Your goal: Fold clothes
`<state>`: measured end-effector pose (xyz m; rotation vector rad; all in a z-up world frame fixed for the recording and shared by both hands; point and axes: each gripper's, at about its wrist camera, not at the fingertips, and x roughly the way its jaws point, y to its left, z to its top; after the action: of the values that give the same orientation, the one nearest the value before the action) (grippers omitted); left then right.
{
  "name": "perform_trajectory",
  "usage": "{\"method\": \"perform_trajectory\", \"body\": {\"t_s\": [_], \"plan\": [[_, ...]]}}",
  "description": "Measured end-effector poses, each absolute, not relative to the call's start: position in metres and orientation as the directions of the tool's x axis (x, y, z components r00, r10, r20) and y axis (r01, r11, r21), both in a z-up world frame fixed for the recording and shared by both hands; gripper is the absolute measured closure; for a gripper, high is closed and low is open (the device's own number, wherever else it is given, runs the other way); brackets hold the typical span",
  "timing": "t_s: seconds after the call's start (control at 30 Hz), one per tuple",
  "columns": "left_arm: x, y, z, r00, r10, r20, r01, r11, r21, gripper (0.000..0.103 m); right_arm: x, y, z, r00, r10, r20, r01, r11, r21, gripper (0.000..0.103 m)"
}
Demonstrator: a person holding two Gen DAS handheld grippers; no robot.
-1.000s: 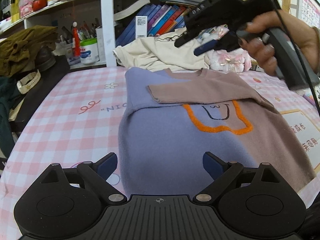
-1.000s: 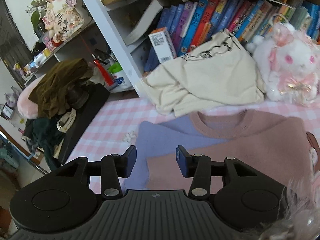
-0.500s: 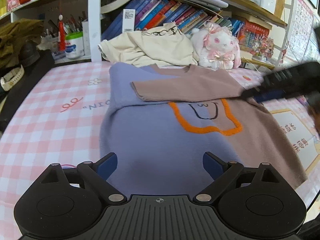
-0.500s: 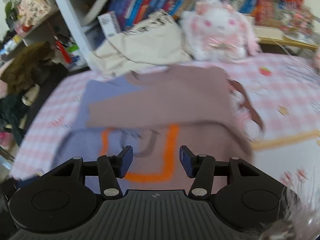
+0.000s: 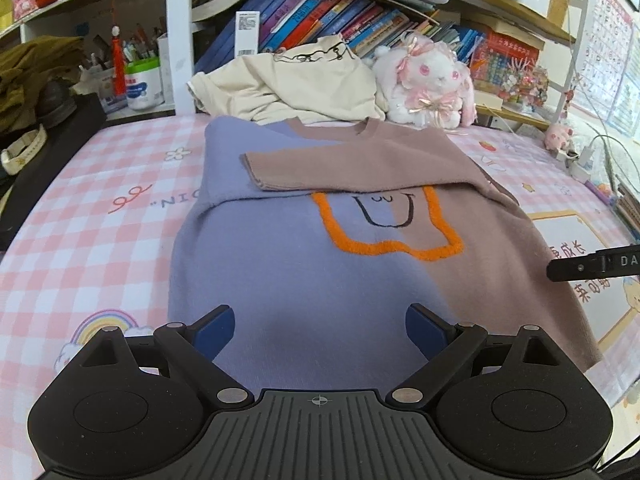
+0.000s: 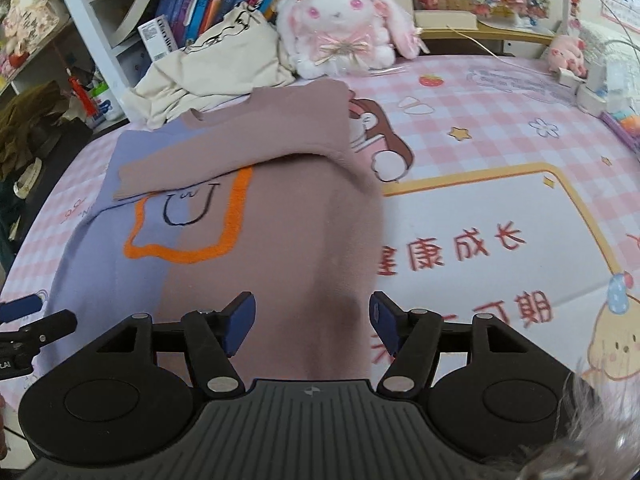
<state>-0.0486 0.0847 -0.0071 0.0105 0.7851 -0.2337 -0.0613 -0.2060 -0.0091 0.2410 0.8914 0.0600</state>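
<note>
A pink-and-white checked cover [image 5: 100, 240] with cartoon prints spreads across the counter. At the far side stands a white-framed bookshelf [image 5: 176, 32] packed with leaning books [image 5: 320, 12]. A plush rabbit [image 5: 428, 80] sits below them, and a chart [image 5: 616, 40] hangs far right.

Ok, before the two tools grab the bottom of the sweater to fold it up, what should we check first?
1. Left tool open: ok, fingers wide apart over the purple half.
2. Right tool open: ok, fingers apart over the brown half.
3. Sweater lying flat: ok, body looks smooth on the pink checked cloth.
4. Brown sleeve folded in: ok, it lies across the chest.
5. Purple sleeve tucked in: cannot tell, it is not visible.
6. Landing spot free: ok, the cream shirt and bunny toy sit behind the collar.
</note>
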Motion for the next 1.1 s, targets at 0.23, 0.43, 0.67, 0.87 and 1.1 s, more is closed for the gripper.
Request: {"method": "perform_trajectory", "body": {"t_s": [0.23, 0.43, 0.67, 0.87, 1.1], "plan": [[-0.071, 0.075, -0.003, 0.678, -0.164, -0.717, 0.149, 0.985, -0.085, 0.008, -0.078, -0.222, -0.011, 0.617, 0.198, -0.762, 0.022, 0.963, 0.268, 0.039], [-0.093, 0.066, -0.005, 0.657, -0.143, -0.740, 0.111, 0.989, -0.093, 0.008, -0.098, -0.230, -0.016, 0.606, 0.228, -0.762, -0.009, 0.960, 0.280, 0.037], [-0.108, 0.071, -0.007, 0.656, -0.066, -0.752, 0.026, 0.998, -0.065, 0.008, -0.111, -0.240, -0.015, 0.601, 0.246, -0.760, -0.045, 0.960, 0.275, 0.038], [-0.116, 0.082, -0.009, 0.687, -0.036, -0.726, -0.040, 0.995, -0.088, 0.007, -0.117, -0.248, -0.011, 0.618, 0.256, -0.743, -0.034, 0.953, 0.300, 0.038], [-0.119, 0.103, -0.020, 0.651, -0.007, -0.759, -0.132, 0.984, -0.122, 0.009, -0.123, -0.246, -0.022, 0.603, 0.279, -0.748, -0.008, 0.939, 0.344, 0.048]]}}
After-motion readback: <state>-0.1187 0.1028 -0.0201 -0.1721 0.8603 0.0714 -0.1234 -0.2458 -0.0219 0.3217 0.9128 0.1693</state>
